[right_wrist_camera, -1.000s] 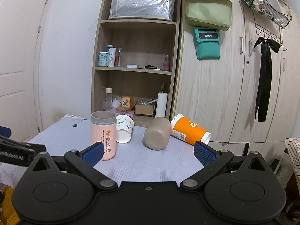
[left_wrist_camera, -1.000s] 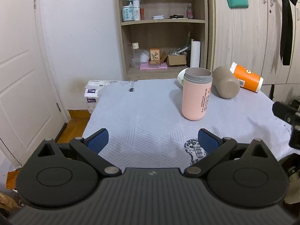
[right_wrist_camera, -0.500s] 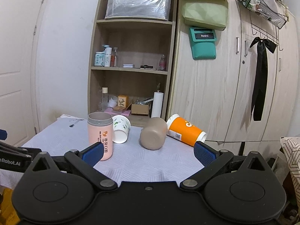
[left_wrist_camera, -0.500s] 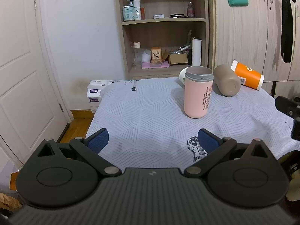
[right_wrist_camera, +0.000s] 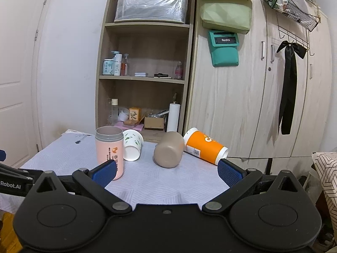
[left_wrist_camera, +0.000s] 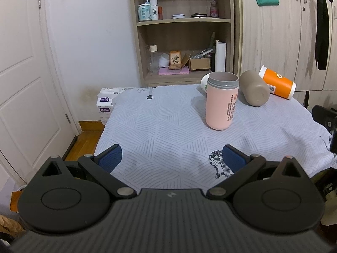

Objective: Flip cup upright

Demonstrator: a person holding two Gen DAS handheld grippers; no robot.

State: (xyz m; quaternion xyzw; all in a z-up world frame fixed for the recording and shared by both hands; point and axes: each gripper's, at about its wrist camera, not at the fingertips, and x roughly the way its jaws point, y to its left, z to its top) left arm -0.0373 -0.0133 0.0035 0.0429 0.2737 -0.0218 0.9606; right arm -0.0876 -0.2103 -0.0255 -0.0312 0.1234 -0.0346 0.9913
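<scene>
Both grippers have backed away from the tabletop (left_wrist_camera: 160,126) over the last second; cups look smaller. Left gripper (left_wrist_camera: 171,158) and right gripper (right_wrist_camera: 166,170): jaws apart, empty. Pink cup (left_wrist_camera: 221,103) stands upright, centre-right. Brown cup (right_wrist_camera: 168,149), orange cup (right_wrist_camera: 204,145), white cup (right_wrist_camera: 132,145) lie sideways — likely next. White cup mostly hidden behind pink in left view.

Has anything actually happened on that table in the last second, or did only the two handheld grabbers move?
Only the grabbers moved. The left gripper and right gripper both drew back from the table, so the cups look smaller and farther off. Nothing was taken hold of or let go; both stay open and empty. The pink cup stays upright; the white cup, brown cup and orange cup still lie on their sides.
</scene>
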